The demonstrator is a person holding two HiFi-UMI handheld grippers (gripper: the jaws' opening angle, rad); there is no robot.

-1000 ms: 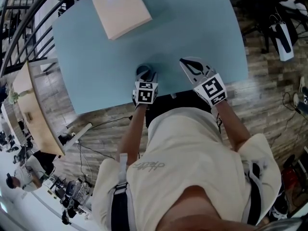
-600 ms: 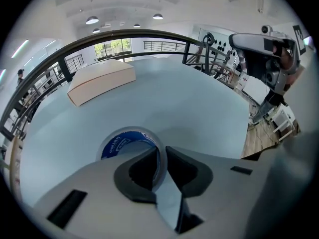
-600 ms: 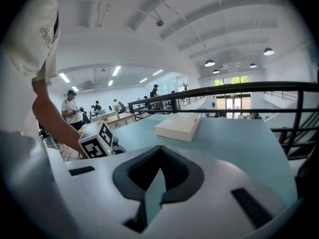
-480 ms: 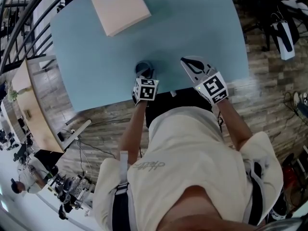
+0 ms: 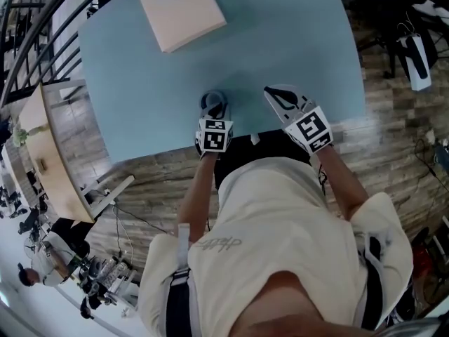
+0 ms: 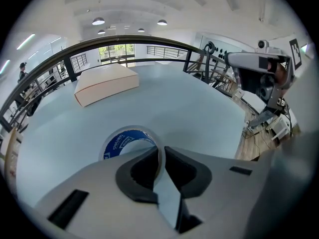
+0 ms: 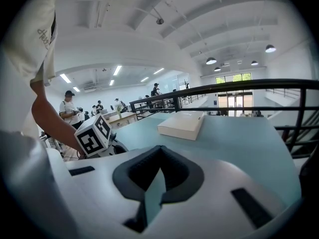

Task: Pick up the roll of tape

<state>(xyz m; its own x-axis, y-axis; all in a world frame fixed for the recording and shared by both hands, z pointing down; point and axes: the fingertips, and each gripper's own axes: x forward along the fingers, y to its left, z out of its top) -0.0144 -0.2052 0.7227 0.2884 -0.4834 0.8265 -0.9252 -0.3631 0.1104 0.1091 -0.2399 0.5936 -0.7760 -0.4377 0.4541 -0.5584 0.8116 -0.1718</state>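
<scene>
The left tongs (image 6: 160, 151) are pinching one side of the white roll of tape with a blue printed core (image 6: 123, 140). One jaw is sitting inside the ring and the other against its outer face, drawn narrow with only the roll's wall between them. In the head view the roll (image 5: 212, 98) is showing just past the left tongs (image 5: 213, 112), over the pale blue-green worktop (image 5: 280, 34) near the person's edge. I cannot tell whether it is resting on the surface or already clear of it.

The right tongs (image 7: 159, 152) are drawn together on nothing, hovering near the worktop's edge just beside the left ones (image 5: 270, 91). A pale beige flat rectangular box (image 5: 181, 11) is lying well apart at the far side.

The main hazard is probably the grip itself. The tongs are gripping only one wall of the ring, so the rest of the roll is hanging off to one side. A quick or tilted lift could make it swing round the pads or slide out, and the outer tape face looks smooth. The hold is also near the worktop's edge, so a dropped roll could land on its rim and run off onto the floor. The idle right tongs are close enough that a careless sideways move might knock the roll loose.
</scene>
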